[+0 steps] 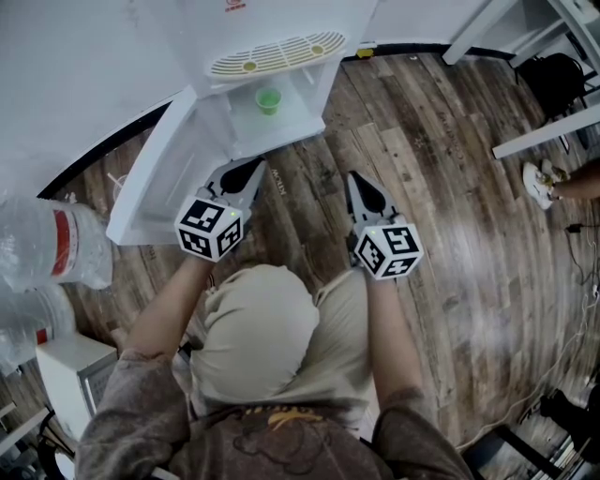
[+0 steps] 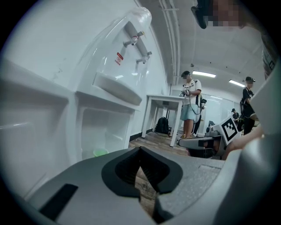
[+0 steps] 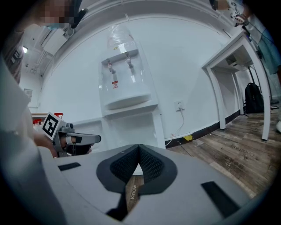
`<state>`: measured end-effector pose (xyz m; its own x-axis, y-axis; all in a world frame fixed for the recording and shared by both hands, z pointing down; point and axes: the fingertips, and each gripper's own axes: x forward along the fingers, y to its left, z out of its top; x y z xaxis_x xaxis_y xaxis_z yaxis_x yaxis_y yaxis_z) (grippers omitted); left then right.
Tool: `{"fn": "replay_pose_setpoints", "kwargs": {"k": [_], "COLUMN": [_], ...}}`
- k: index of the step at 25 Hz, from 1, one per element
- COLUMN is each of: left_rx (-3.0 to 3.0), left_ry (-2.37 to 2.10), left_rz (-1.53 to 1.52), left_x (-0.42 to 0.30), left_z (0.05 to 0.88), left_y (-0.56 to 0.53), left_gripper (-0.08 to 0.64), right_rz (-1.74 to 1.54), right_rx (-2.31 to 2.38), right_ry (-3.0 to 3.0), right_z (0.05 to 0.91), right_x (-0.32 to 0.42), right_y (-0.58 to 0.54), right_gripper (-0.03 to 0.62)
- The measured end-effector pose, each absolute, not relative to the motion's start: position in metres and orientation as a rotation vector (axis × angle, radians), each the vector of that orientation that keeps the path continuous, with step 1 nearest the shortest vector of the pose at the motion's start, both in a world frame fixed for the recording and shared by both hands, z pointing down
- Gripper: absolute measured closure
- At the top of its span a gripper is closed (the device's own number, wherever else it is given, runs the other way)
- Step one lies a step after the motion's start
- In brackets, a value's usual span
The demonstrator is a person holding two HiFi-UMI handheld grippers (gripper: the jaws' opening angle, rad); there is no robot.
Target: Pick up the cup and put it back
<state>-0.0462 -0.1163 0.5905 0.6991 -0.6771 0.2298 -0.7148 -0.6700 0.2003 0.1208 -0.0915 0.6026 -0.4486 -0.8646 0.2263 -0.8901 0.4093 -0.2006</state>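
1. In front of the open lower compartment of the water dispenser (image 1: 291,19), the left gripper (image 1: 251,173) has its jaws pressed together on nothing. Only floor shows behind the pads.
2. A little further out from the dispenser, the right gripper (image 1: 355,180) is likewise closed and empty, with its tip aimed at the dispenser's base.
3. The green cup (image 1: 268,99) stands upright inside that compartment, below the drip tray (image 1: 277,54) and well beyond both tips. Both tools probably sit low and near level because the compartment is close to the floor. The left one lines up better with the opening, and its jaws must part before it reaches in.
4. The compartment door (image 1: 155,183) stands swung wide at the dispenser's left, leaving the approach free.
5. The glossy wood-plank floor (image 1: 441,206) runs up to the dispenser. Water bottles (image 1: 52,246) lie to its left, a white table (image 2: 163,99) stands to its right, and people (image 2: 190,103) stand beyond.
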Motion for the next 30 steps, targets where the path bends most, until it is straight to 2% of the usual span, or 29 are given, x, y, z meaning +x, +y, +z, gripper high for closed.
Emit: {"fn": "replay_pose_setpoints", "kwargs": {"k": [7,15,20,30], "left_rx": [2.665,2.698,2.689,2.736], "left_ry": [-1.069,-1.061,-1.049,-0.955], "left_rz": [0.163,0.151,0.204,0.262], "left_x": [-0.043,-0.046,-0.051,-0.05], "left_z": [0.556,0.45,0.355,0.111], "left_y": [-0.124,-0.139,-0.133,-0.105], "left_gripper": [0.557,0.557,0.557,0.557], "right_rz": [0.439,0.411,0.42,0.488], "right_rx": [1.689,1.649,1.579,1.609], "right_ry": [-2.601,-2.653,-2.653,-2.566], "right_z": [0.558,0.445,0.348,0.134], "right_x": [0.118,0.103,0.087,0.082], "right_y": [-0.097,-0.112,-0.104,-0.066], "right_gripper": [0.589,0.589,0.589,0.589]}}
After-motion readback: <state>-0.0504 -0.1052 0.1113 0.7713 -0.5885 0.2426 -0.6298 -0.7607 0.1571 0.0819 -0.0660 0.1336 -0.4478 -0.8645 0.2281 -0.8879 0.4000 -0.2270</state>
